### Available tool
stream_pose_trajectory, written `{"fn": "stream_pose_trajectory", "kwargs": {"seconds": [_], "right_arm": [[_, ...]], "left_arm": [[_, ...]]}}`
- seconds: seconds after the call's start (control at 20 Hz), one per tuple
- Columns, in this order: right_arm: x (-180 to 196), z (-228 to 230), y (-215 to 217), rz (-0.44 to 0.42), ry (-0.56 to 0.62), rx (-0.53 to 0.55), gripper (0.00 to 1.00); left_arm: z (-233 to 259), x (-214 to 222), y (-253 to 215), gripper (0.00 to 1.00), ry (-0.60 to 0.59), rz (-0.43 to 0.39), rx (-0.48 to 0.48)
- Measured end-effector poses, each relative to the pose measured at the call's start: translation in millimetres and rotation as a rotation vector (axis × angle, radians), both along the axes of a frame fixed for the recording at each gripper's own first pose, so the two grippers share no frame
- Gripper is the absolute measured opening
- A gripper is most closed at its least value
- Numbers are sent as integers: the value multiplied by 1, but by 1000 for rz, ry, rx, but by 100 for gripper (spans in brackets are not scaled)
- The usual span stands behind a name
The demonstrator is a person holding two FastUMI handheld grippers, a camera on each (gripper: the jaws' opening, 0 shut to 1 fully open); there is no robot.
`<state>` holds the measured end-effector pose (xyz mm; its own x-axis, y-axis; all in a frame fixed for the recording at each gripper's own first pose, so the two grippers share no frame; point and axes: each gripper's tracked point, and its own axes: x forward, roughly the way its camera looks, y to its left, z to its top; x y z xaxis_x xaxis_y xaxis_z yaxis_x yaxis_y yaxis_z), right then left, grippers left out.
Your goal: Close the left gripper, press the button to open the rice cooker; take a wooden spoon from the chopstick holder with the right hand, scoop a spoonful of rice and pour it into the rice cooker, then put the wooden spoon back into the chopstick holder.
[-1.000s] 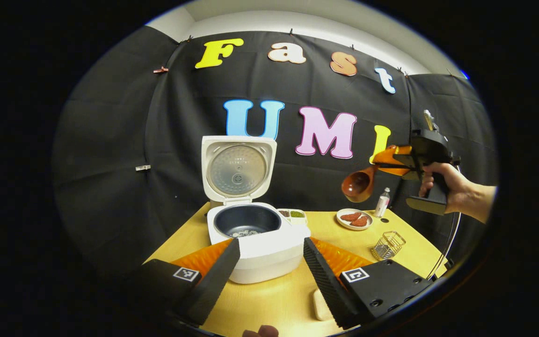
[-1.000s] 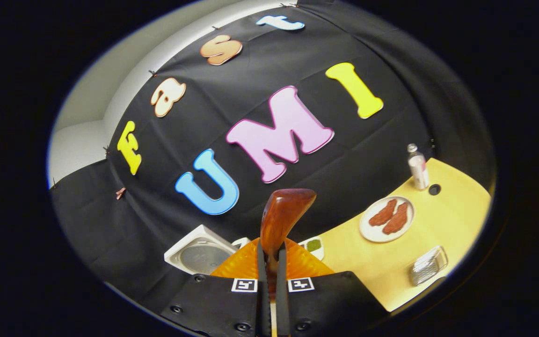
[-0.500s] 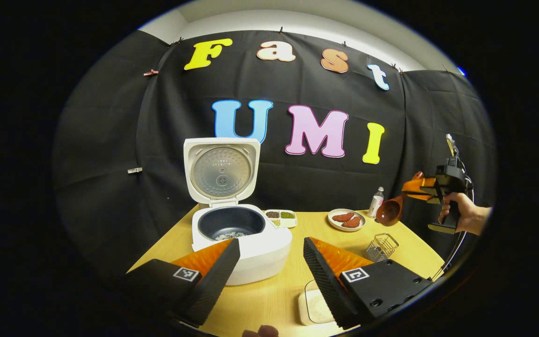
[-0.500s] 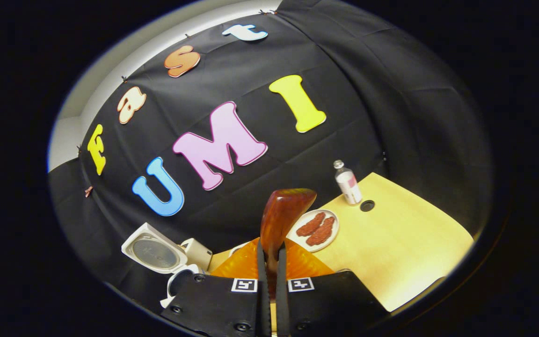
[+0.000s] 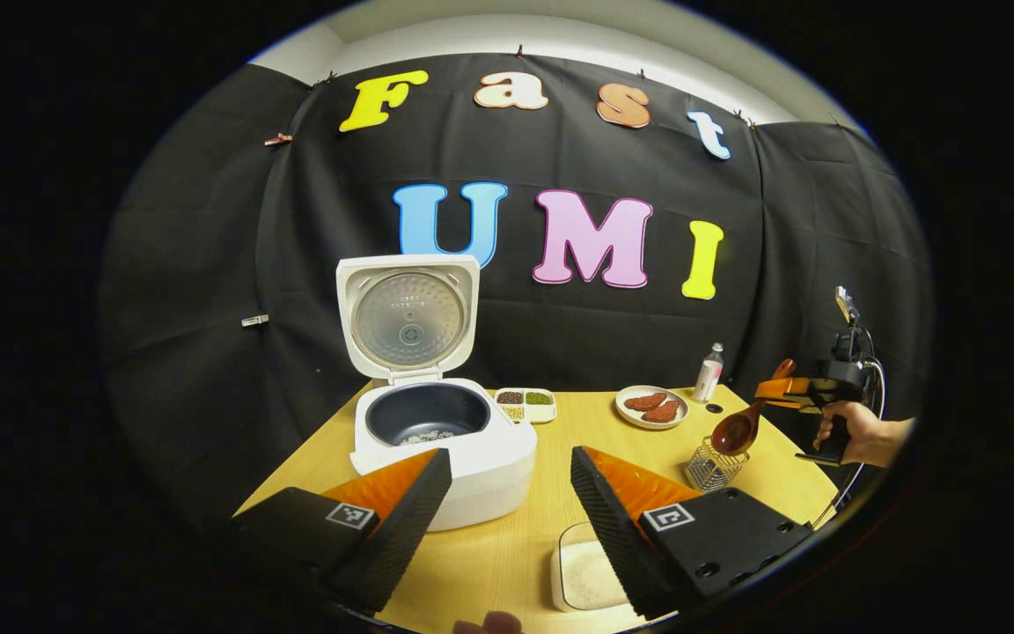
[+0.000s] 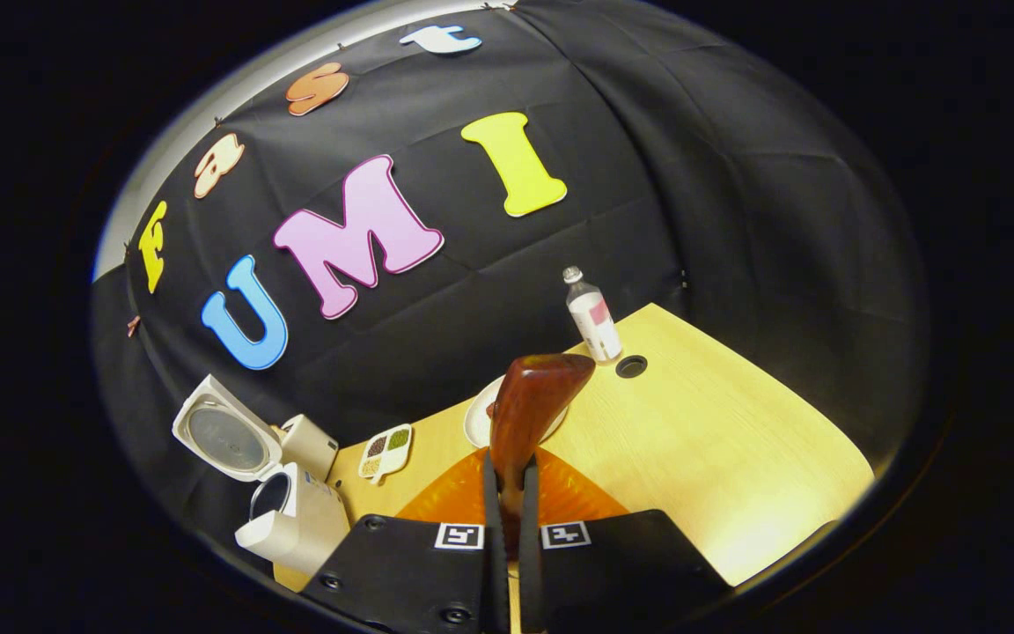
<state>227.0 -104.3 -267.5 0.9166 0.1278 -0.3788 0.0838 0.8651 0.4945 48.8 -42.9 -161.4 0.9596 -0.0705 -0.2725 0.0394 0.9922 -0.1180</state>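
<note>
Left gripper (image 5: 507,493) sits low and level over the near edge of the table (image 5: 551,440), jaws spread wide, nothing between them. Rice container (image 5: 586,577) lies on the table just under its right-hand finger; a fingertip pokes in at the bottom edge of the left gripper view.

Rice cooker (image 5: 445,440) is just ahead of the left gripper, lid swung up and standing near vertical at the back, dark inner pot exposed with a little rice at the bottom. Sectioned dish of grains (image 5: 526,403) sits beside the cooker; plate (image 5: 650,407) with reddish pieces and a small bottle (image 5: 708,373) stand farther back.

Right gripper (image 6: 507,493) is clamped on the handle of the wooden spoon (image 6: 529,409), fingers nearly together with the handle pinched between. In the left gripper view a hand (image 5: 859,433) holds that gripper out at the table's right side, roughly horizontal. Spoon's long axis slopes down and left from the fingers, bowl lowest, hanging right above the wire chopstick holder (image 5: 711,467). Contact between bowl and holder: can't tell.
</note>
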Motion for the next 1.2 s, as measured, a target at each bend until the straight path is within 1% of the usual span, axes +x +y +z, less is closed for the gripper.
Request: {"fn": "stream_pose_trajectory", "kwargs": {"seconds": [0.2, 0.45, 0.55, 0.6, 0.65, 0.7, 0.75, 0.8, 0.85, 0.9, 0.95, 1.0, 1.05, 1.1, 1.2], "right_arm": [[5, -25, 0, 8, 33, -26, 9], [7, -53, 7, 40, 89, -50, 9], [8, -56, 10, 53, 98, -47, 12], [11, -54, 11, 51, 89, -33, 13], [15, -57, 11, 51, 99, -16, 17], [13, -54, 11, 45, 107, -3, 18], [14, -55, 8, 39, 114, -2, 33], [11, -55, 7, 35, 115, -9, 37], [10, -55, 4, 34, 117, -23, 55], [6, -54, 2, 38, 120, -33, 47], [2, -56, 1, 43, 124, -41, 67], [-2, -55, -1, 46, 132, -51, 68], [-7, -53, -5, 44, 135, -67, 87], [-12, -49, -10, 42, 134, -86, 98], [-25, -32, -20, 36, 107, -128, 99]], "left_arm": [[-1, -4, -2, 95, 7, 4, 1], [-6, -8, 3, 95, 22, 12, 8], [-4, -9, 4, 95, 21, 15, 10], [-3, -9, 4, 95, 18, 17, 12], [-2, -9, 5, 95, 14, 20, 14], [0, -9, 5, 95, 11, 23, 16], [1, -10, 5, 95, 9, 26, 17], [3, -10, 5, 95, 5, 30, 18], [6, -10, 5, 95, 0, 35, 17], [8, -11, 5, 95, -6, 41, 17], [10, -12, 5, 95, -13, 49, 16], [12, -12, 5, 95, -18, 56, 15], [14, -14, 6, 95, -21, 66, 14], [17, -14, 6, 95, -25, 74, 10], [26, -15, 7, 95, -44, 94, 1]]}}
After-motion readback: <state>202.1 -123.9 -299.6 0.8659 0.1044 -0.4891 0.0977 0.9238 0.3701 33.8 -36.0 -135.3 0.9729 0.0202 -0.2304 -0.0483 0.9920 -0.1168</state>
